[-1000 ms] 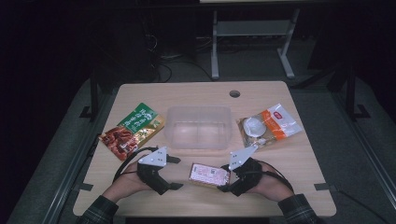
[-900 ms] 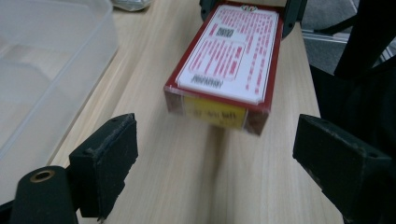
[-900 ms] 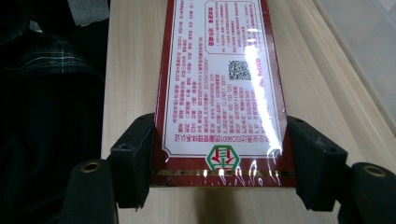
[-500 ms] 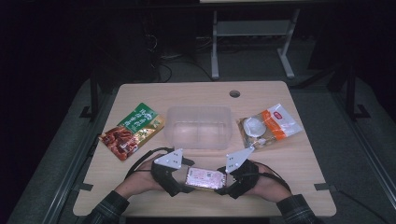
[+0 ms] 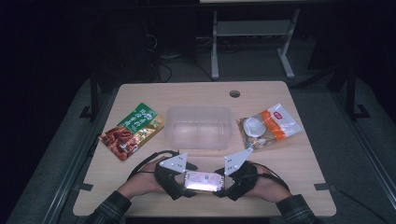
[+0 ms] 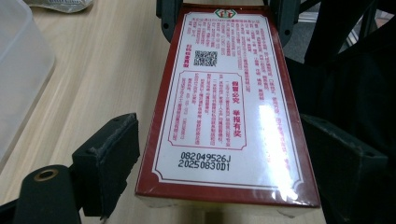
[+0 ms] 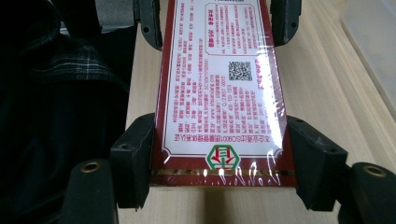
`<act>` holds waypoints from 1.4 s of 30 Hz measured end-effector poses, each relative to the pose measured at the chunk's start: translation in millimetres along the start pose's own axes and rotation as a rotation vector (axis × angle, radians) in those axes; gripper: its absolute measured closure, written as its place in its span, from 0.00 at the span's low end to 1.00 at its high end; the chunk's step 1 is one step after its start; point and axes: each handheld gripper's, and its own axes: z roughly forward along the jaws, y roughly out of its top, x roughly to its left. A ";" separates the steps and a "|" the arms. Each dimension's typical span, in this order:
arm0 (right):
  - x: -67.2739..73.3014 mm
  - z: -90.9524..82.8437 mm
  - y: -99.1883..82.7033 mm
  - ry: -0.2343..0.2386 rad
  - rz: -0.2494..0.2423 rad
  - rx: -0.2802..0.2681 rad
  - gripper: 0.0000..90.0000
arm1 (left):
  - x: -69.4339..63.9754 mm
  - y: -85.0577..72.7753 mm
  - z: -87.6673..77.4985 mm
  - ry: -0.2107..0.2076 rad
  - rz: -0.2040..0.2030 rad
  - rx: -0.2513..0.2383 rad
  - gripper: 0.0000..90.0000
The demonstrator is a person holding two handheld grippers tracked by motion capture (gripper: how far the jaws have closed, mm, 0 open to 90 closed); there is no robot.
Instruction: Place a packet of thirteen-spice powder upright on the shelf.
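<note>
The table (image 5: 299,186) carries everything; the tub (image 5: 199,127), clear and open-topped, sits near its middle and serves as the landmark. Left of the tub lies a green and red packet (image 5: 132,130), near it but apart; right of the tub lies an orange and white packet (image 5: 267,126), also apart. In front of the tub, toward the person, the box (image 5: 202,181) lies flat with its white, red-bordered printed face up, held end to end between both tools. The left hand-held gripper (image 5: 183,179) is at the box's left end; in the left gripper view one pad (image 6: 112,158) stands a sliver off the box's (image 6: 224,107) side and the other pad meets the far side, so the jaws are spread around it, not clamping. The right hand-held gripper (image 5: 223,181) is at the right end; in the right gripper view its pads (image 7: 135,154) press both long sides of the box (image 7: 219,93), pinching it.
</note>
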 end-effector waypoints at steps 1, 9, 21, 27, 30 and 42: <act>-0.4 -0.2 -0.1 0.000 -0.001 0.000 0.35 | -0.1 -0.2 0.1 0.001 -0.004 -0.002 0.16; -1.8 -0.8 0.0 0.001 -0.003 -0.009 0.35 | 0.2 -0.5 0.2 -0.015 0.003 0.000 0.24; -1.4 -0.2 0.3 0.006 -0.008 -0.008 0.35 | 2.2 -3.4 0.3 -0.031 -0.010 0.001 0.33; -1.8 0.7 0.0 0.010 -0.011 -0.006 0.35 | 2.6 -4.4 1.1 -0.040 -0.007 0.005 0.34; -2.3 1.7 -0.4 0.014 -0.009 -0.008 0.35 | 3.3 -5.5 2.1 -0.045 -0.009 0.008 0.34; -5.1 5.1 -2.4 0.006 0.006 -0.011 0.27 | 4.5 -8.1 -0.1 -0.050 -0.039 0.002 0.35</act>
